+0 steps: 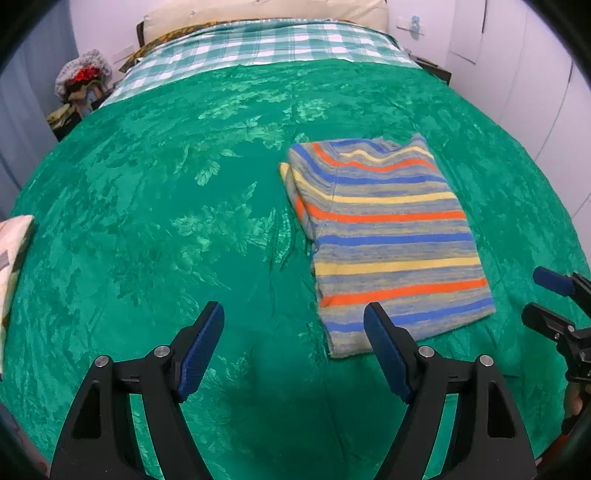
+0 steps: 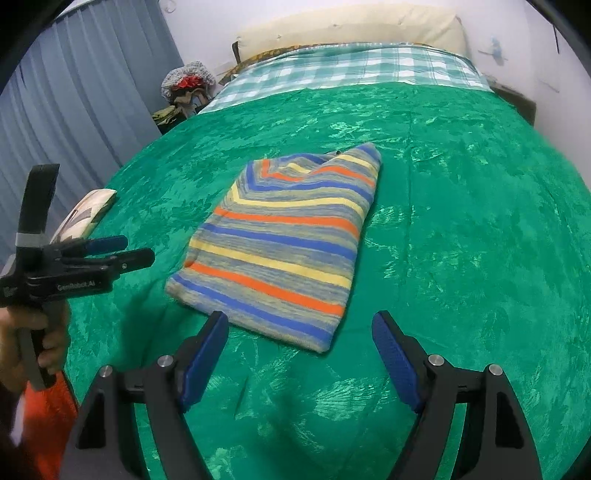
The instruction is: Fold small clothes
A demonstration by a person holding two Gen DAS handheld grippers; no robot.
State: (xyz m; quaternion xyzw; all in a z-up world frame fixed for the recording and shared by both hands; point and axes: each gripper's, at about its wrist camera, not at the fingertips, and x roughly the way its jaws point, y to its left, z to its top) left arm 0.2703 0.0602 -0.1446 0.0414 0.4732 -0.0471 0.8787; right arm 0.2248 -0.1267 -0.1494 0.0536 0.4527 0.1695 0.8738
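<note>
A small striped knit garment (image 1: 388, 236), in blue, orange, yellow and grey, lies folded into a neat rectangle on the green bedspread (image 1: 166, 221). It also shows in the right wrist view (image 2: 284, 247). My left gripper (image 1: 293, 314) is open and empty, just short of the garment's near left corner. It also shows at the left of the right wrist view (image 2: 125, 251). My right gripper (image 2: 299, 321) is open and empty, just in front of the garment's near edge. It shows at the right edge of the left wrist view (image 1: 543, 295).
A checked sheet (image 1: 258, 44) and cream pillow (image 1: 258, 11) lie at the head of the bed. A pile of clothes (image 1: 83, 77) sits beside the bed at the far left. A pale folded item (image 2: 88, 210) lies at the bed's left edge. Grey curtains (image 2: 74, 92) hang at the left.
</note>
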